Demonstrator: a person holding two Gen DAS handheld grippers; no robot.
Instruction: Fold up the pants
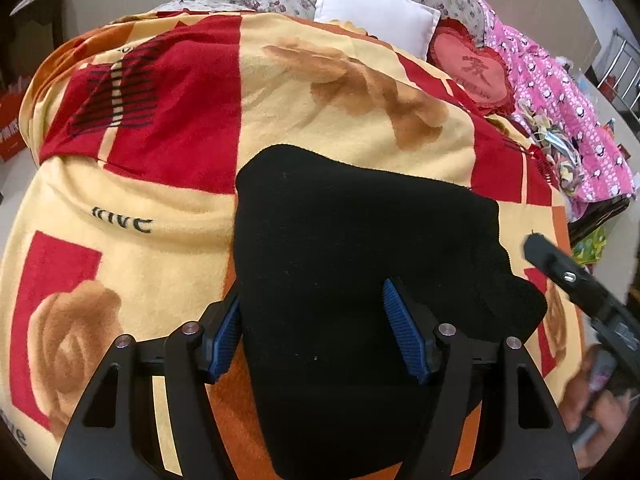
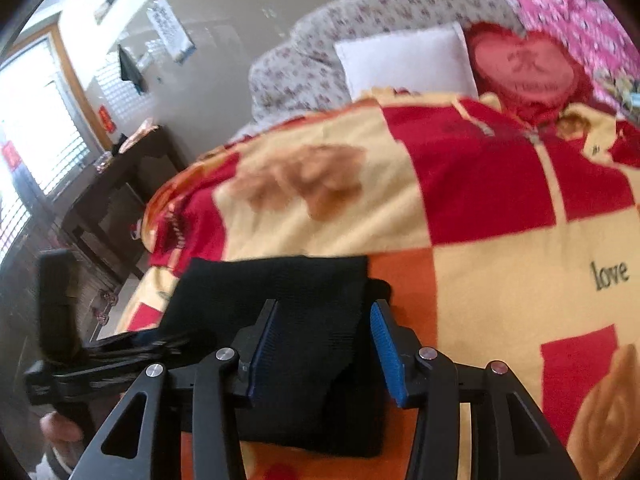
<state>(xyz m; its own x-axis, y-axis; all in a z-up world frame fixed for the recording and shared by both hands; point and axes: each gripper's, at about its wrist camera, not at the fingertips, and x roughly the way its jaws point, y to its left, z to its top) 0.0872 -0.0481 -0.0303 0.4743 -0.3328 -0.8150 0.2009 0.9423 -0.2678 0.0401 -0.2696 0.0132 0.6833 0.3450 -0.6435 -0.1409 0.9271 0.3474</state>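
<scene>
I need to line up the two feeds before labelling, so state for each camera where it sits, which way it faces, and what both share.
Left wrist: rides the left gripper, looking forward and down over the black pants on the blanket; its open blue-padded fingers straddle the cloth, and the right gripper shows at the right edge.
Right wrist: rides the right gripper, facing across the bed toward the dark side table; the left gripper shows at lower left.
Shared: pants, blanket, white pillow, heart cushion.

A red, yellow and orange rose-print blanket [image 1: 340,120] covers the bed. A white pillow [image 1: 376,12], a red heart-shaped cushion [image 1: 474,70] and a pink quilt [image 1: 568,96] lie at its far end. A dark side table [image 2: 132,176] stands beside the bed.
</scene>
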